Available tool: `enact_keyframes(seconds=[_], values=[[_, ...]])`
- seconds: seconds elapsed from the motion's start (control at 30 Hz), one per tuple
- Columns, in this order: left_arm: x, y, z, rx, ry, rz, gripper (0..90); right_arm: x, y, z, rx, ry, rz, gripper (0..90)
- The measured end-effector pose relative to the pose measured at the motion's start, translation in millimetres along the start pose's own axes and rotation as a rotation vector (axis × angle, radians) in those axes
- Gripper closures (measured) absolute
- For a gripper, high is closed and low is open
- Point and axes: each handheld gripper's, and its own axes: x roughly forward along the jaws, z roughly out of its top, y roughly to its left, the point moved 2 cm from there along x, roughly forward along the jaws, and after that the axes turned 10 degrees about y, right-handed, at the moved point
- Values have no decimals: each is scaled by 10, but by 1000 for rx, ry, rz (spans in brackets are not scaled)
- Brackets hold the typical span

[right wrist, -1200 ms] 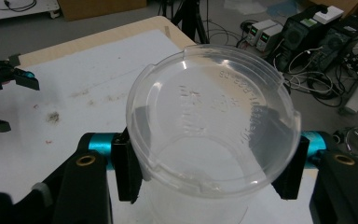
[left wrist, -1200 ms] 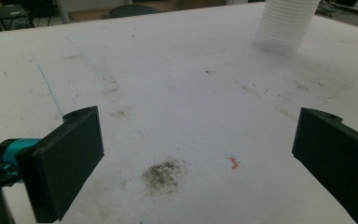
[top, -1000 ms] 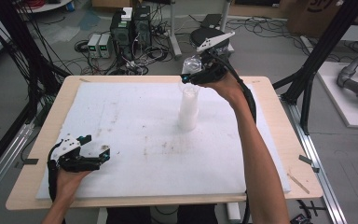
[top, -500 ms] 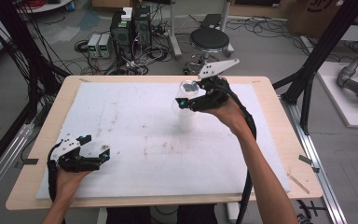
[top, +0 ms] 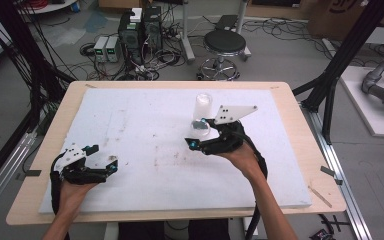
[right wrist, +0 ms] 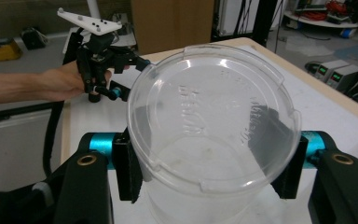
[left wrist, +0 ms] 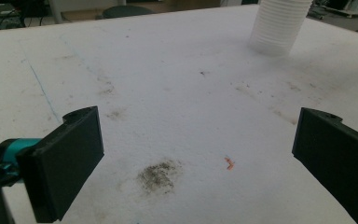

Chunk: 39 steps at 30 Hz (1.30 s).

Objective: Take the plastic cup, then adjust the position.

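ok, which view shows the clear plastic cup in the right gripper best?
Right gripper view: the clear plastic cup sits close up, pinched between the jaws of the right gripper, rim visible. High view: small, half hidden, blending into the white cup stack. Left gripper view: that stack's base at the top edge.

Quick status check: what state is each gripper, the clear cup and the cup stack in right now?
Right gripper: shut on the clear cup, above the table's middle.
Clear cup: gripped at its sides, empty, mouth toward the right gripper's camera.
Left gripper: open, nothing between its jaws, low over the white mat.
Stack of white cups: standing on the mat, untouched.
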Motion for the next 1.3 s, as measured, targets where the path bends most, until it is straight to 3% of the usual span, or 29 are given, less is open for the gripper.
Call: enact_keyframes(seconds=[0.1, 0.23, 0.37, 0.8, 1.0, 1.1, 1.3], values=[[-1, -2, 0, 3, -1, -3, 18, 87, 28, -101, 3, -14, 18, 406], [-5, -9, -2, 11, -4, -2, 18, 195, 67, -187, 4, -60, 79, 406], [-1, -2, 0, 7, 3, -3, 18, 291, 108, -209, -5, -49, 107, 406], [5, 11, 4, -9, 6, -1, 18, 325, 100, -258, 7, -55, 116, 407], [8, 1, 11, 5, 11, -4, 18, 305, 66, -275, 17, -62, 119, 408], [-6, -4, 55, 7, 3, -43, 18, 300, 62, -273, 14, -64, 125, 408], [-69, -56, 221, 88, -13, -156, 18, 318, 56, -252, -7, -63, 155, 409]])
